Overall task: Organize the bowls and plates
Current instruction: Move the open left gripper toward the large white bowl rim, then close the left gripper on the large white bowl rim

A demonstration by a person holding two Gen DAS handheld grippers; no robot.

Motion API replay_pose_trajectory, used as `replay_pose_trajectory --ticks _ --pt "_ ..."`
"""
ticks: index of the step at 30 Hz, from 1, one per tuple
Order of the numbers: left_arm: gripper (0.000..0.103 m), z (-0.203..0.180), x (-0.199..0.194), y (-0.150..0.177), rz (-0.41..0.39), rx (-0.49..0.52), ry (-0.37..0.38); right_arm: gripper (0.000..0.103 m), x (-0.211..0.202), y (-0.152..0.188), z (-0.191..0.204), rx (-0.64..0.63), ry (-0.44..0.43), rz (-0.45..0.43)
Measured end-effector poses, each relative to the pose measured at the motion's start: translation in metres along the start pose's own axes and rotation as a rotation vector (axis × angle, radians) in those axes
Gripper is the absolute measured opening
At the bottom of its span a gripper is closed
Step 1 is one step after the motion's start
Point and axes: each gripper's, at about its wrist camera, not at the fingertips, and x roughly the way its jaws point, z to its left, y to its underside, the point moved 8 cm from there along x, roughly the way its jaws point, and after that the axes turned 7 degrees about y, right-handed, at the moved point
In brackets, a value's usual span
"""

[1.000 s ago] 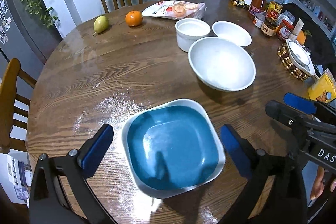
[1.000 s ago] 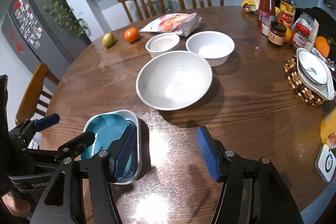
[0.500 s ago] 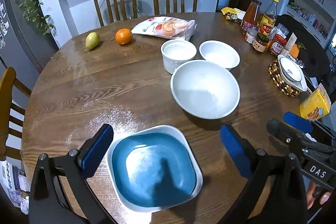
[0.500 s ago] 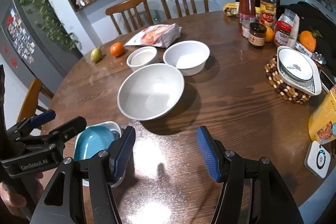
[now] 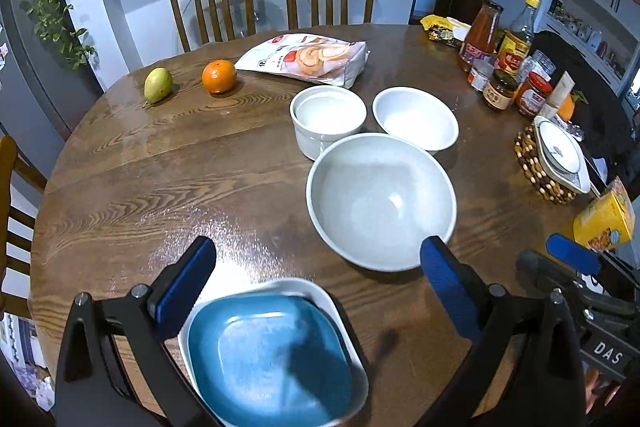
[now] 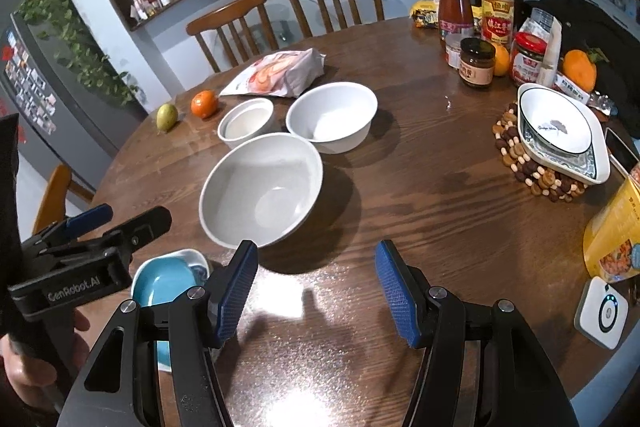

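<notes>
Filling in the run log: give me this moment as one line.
left gripper: open, empty | right gripper: open, empty | blue plate: on table | large white bowl: untouched

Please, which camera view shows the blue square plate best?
The left wrist view: the blue square plate lies almost whole between the open left gripper's fingers. In the right wrist view it sits at the lower left, partly hidden behind both grippers.
</notes>
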Motion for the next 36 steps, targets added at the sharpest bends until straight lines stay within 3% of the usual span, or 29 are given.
replay_pose_trajectory --ticks 8,29,36 --pt "0.102 0.007 0.036 -0.011 0.049 -0.003 -0.035 0.062 0.022 -0.012 0.0 0.0 0.004 0.03" --pt "0.1 0.016 0.103 -0.009 0.187 -0.033 -0.028 0.062 0.094 -0.028 0.012 0.001 -0.038 0.144" --pt "0.084 0.012 0.111 -0.01 0.202 -0.022 -0.02 0.062 0.11 -0.025 0.014 -0.003 -0.061 0.182"
